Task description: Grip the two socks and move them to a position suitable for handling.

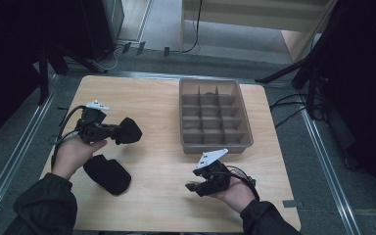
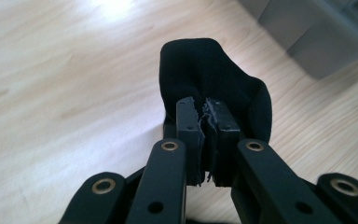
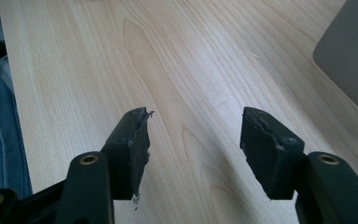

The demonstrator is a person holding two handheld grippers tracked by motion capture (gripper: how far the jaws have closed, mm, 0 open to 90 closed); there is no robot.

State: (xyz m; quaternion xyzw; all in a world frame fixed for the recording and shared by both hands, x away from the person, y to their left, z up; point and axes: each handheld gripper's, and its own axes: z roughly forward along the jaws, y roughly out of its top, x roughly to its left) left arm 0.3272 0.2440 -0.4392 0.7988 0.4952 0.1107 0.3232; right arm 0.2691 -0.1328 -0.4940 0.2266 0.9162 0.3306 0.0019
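Black fabric bundle (image 1: 129,130) pinched tight in left gripper (image 1: 119,131), held above wooden table (image 1: 161,166), left of grey divided tray (image 1: 216,116). Second black bundle (image 1: 107,173) lying on table near left hand. Right gripper (image 1: 192,186) wide apart, holding nothing, low over bare wood.

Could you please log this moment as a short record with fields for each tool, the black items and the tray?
left tool: shut on black cloth bundle, lifted off the table
right tool: open, nothing between jaws
second black bundle: lying on table near left hand
divided tray: far right of table, one dark item in a back compartment
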